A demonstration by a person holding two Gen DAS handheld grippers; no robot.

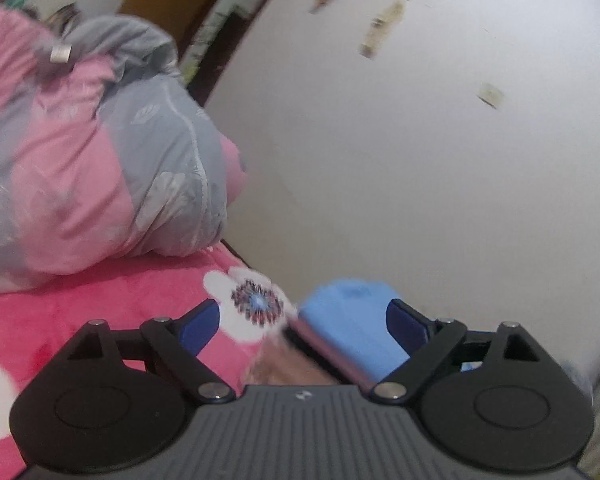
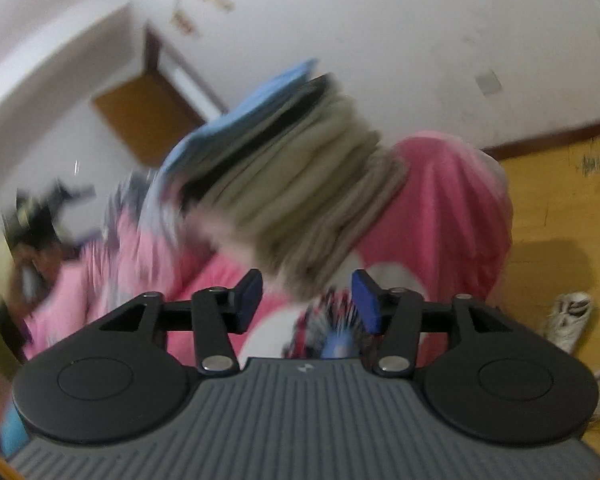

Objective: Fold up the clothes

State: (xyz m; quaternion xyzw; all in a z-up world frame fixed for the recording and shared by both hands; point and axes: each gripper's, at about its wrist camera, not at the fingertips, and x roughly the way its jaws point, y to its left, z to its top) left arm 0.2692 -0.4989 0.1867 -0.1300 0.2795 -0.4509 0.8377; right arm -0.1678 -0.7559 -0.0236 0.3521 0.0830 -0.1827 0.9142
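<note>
- Mostly blurred, both views; edges smear and fine detail is lost.
- Left gripper (image 1: 303,320): fingers wide apart, nothing between the blue pads (image 1: 198,326). Its body hides the near part of the bed.
- Past its fingers sits a blue garment (image 1: 346,322), folded, at the edge of the pink bedspread (image 1: 140,292); the right finger cuts off its lower corner. A dark band and a tan layer under it are too smeared to name.
- Quilt (image 1: 100,168), pink and grey, bunched on the bed at left; cut off by the frame edge.
- Right gripper (image 2: 307,300): fingers partly apart, gripping nothing.
- Stack (image 2: 300,184) of folded clothes stands just beyond the right gripper's tips on the bedspread: tan layers, a dark one, blue on top. Whether the tips touch it I cannot tell.
- Shoe (image 2: 570,320) on the wooden floor at right, partly hidden.
</note>
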